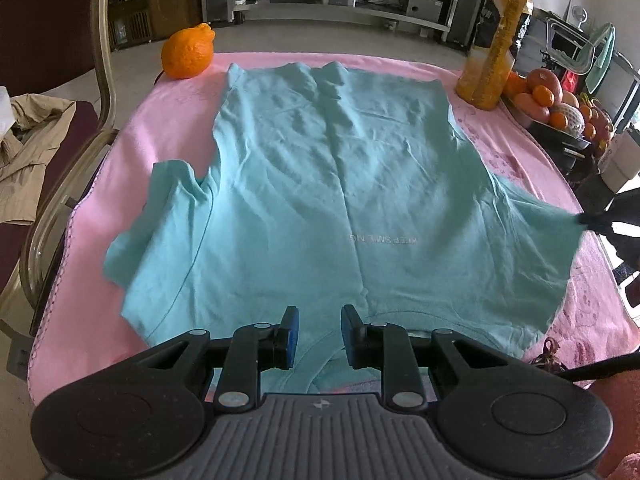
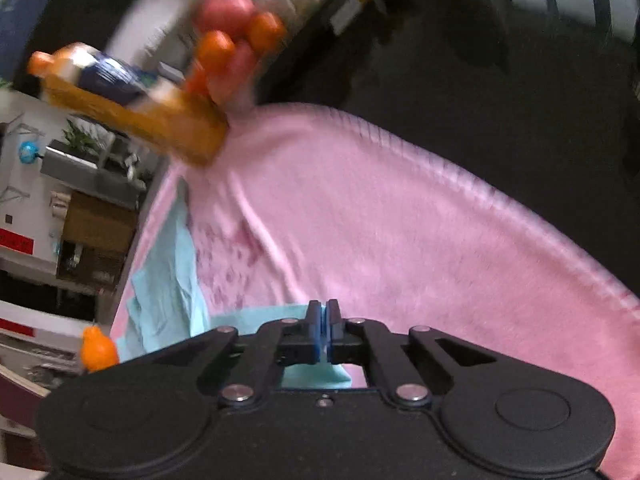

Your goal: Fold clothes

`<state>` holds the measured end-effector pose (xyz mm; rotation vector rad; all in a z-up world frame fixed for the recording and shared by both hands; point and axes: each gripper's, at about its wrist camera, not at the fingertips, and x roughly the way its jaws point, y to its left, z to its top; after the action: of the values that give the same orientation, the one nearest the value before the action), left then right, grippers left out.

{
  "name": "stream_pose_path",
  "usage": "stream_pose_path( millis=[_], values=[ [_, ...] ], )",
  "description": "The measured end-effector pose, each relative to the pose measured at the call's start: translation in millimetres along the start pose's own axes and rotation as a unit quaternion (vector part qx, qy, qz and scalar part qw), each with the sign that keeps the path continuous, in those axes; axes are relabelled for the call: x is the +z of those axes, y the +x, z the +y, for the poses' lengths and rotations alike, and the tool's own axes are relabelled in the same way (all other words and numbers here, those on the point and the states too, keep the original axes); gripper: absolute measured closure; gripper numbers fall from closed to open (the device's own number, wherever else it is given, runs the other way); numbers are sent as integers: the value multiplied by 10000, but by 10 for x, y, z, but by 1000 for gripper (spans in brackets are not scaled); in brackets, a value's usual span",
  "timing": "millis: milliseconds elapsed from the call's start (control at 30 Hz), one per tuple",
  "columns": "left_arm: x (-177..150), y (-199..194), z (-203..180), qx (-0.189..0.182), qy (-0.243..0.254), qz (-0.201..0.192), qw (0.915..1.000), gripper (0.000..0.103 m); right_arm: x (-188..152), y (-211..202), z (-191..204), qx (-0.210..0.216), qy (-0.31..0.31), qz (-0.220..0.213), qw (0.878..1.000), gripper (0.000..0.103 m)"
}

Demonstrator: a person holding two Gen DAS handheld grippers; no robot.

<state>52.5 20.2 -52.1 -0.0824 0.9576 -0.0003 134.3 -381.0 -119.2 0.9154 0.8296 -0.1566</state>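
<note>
**Now: shirt flat, right sleeve pinched**

My left tool (image 1: pixel 319 330) hovers parted over the collar of the teal T-shirt (image 1: pixel 340 200), spread on the pink-covered counter (image 1: pixel 120 280). My right tool (image 2: pixel 323 330) is clamped onto the sleeve edge.

An orange (image 1: pixel 187 53) blocks the far left corner; a juice bottle (image 1: pixel 494 40) and fruit bowl (image 1: pixel 552 100) crowd the far right; pink blanket (image 1: pixel 132 152) margins lie open.

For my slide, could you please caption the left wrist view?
Left hand-held gripper open over the collar of a teal T-shirt spread on a pink blanket.
</note>
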Motion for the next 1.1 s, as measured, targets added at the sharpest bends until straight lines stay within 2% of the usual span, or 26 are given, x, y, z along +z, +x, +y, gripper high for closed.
stream_pose_path(
  millis=[67,200,333,400,467,500,567,633,700,767,833,900,1000,1033,1067,1100],
  values=[
    [-21,24,12,-32,-35,21,10000,80,-54,-266,-14,-111,-190,-565,9982,101],
    [-67,113,-2,-89,-32,141,9999,80,-211,-385,-181,-488,-271,-853,9948,101],
    [-113,153,39,-98,-94,235,9996,80,-269,-179,-221,-799,-538,-504,9941,101],
    [-130,160,74,-86,-153,272,9995,80,-279,-136,-193,-821,-669,-361,9937,96],
    [-109,111,119,-59,-203,214,9995,81,-256,-219,-181,-697,-608,-327,9952,92],
    [-98,85,142,-44,-227,183,9996,81,-247,-275,-175,-596,-552,-329,9962,86],
    [-51,-9,191,-84,-260,77,9996,81,-241,-433,-105,-409,-550,-266,9973,83],
    [3,-106,253,-156,-272,-25,9995,80,-255,-540,-21,-297,-601,38,9977,78],
    [22,-144,300,-133,-215,-39,9997,79,-271,-644,64,-190,-654,358,9970,67],
    [13,-134,338,-77,-174,3,9998,79,-324,-616,88,-59,-652,759,9950,65],
    [-41,-53,359,-18,-194,148,9997,80,-410,-487,73,22,-615,1027,9928,68],
    [-109,40,365,-16,-230,317,9992,80,-522,-353,79,255,-633,1242,9899,84],
    [-204,145,369,-28,-229,500,9985,80,-708,-136,91,850,-582,1693,9802,84],
    [-230,166,375,-16,-225,543,9983,80,-766,-73,95,800,-634,1775,9788,84],
    [-252,161,404,-9,-241,549,9982,80,-816,-32,106,516,-804,1782,9793,91],
    [-273,152,435,-3,-259,550,9981,80,-867,-21,112,207,-1052,1722,9792,103]
  ],
)
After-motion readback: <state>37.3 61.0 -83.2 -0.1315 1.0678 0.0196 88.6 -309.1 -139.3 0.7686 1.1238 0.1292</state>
